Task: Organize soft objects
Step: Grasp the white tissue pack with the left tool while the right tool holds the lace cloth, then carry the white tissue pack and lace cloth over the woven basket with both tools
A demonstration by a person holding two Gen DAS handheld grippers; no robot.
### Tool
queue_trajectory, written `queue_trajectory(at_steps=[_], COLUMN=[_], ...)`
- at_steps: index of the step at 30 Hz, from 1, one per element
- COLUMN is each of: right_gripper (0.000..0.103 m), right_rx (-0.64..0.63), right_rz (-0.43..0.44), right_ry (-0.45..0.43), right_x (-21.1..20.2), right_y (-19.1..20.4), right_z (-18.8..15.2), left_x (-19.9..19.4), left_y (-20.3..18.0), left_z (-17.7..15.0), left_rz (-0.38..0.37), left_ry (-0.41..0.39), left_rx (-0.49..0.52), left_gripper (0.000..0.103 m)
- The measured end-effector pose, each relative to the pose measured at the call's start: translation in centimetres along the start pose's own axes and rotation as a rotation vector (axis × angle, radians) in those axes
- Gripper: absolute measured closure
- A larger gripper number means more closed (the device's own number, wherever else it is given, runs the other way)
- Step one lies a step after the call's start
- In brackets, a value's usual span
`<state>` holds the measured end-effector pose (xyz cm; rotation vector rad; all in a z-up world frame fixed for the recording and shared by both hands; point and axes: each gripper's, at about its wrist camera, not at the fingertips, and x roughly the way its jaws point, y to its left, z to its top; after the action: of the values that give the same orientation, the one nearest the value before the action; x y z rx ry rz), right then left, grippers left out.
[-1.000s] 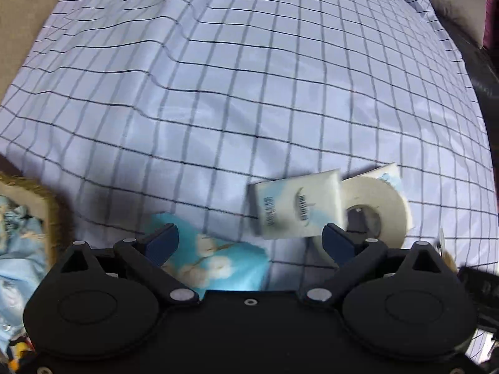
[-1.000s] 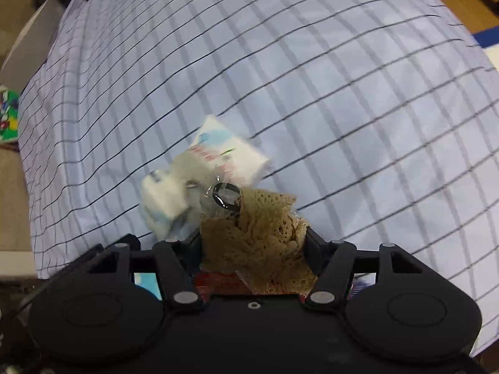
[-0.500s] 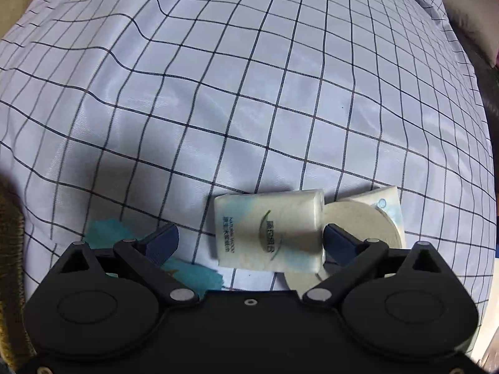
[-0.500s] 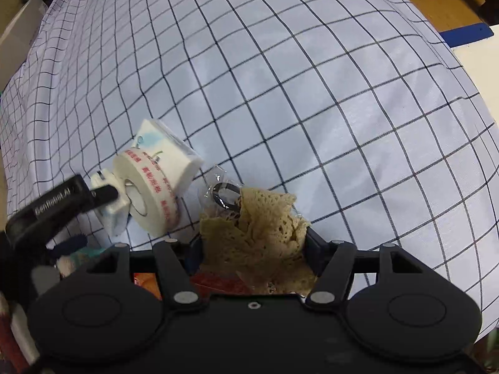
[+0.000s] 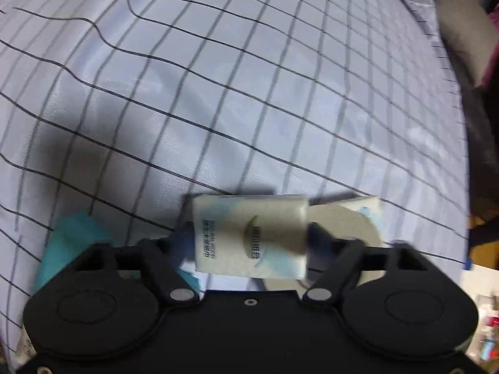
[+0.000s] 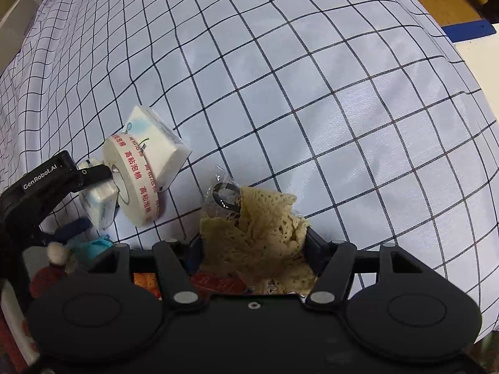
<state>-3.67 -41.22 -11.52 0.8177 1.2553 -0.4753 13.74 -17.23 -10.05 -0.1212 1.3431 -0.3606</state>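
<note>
My left gripper [image 5: 249, 237] is shut on a white tissue pack [image 5: 249, 237] with blue print, low over the checked cloth. It also shows in the right wrist view [image 6: 99, 202], with the left gripper [image 6: 93, 187] on it. A white foam tape roll [image 5: 346, 227] with red letters leans beside it, also seen in the right wrist view [image 6: 137, 177], against a second white tissue pack [image 6: 159, 143]. My right gripper [image 6: 254, 237] is shut on a beige lace cloth [image 6: 259, 240] with a dark ring [image 6: 226, 194] in clear wrap.
A white cloth with a black grid [image 6: 312, 78] covers the surface. A teal packet [image 5: 71, 240] lies under my left gripper's left side, also seen in the right wrist view [image 6: 93, 244]. A small felt figure [image 6: 56, 258] and red items sit at the lower left.
My left gripper has moved in over the tissue pack and shut on it. My right gripper has kept hold of the lace cloth and shifted little.
</note>
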Motion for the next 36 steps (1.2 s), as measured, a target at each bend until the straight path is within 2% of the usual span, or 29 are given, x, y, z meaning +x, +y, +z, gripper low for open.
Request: queue_trajectory(at_steps=[8,16,22,30,36], right_gripper=[0.039,0.039,0.039,0.039,0.039], right_rx=[-0.008,-0.023,-0.043,-0.133,-0.228], right_rz=[0.002,0.013,0.040,0.085,0.161], right_ry=[-0.016,-0.049,-0.064,-0.094,-0.086], right_x=[-0.7,-2.3,-3.7,-5.1,-6.2], right_y=[0.5,0.9,2.0,6.3,10.8], right_z=[0.0,-0.3,-1.1,-3.2,-5.8], left_x=[-1.4,-7.2,-11.3,-17.1,-21.6], left_y=[-1.0,-1.9,-1.2,3.5,8.3], left_z=[-0.4,-1.3,-2.5,-3.4,-4.2], left_rz=[0.102,0.153,0.212,0.295,0.382], left_ry=[-0.040,-0.133,-0.205,-0.299,-0.366], left_rx=[0.075,0.129,0.175,0.137,0.084], left_gripper=[0.035,0.035,0.035,0.035,0.034])
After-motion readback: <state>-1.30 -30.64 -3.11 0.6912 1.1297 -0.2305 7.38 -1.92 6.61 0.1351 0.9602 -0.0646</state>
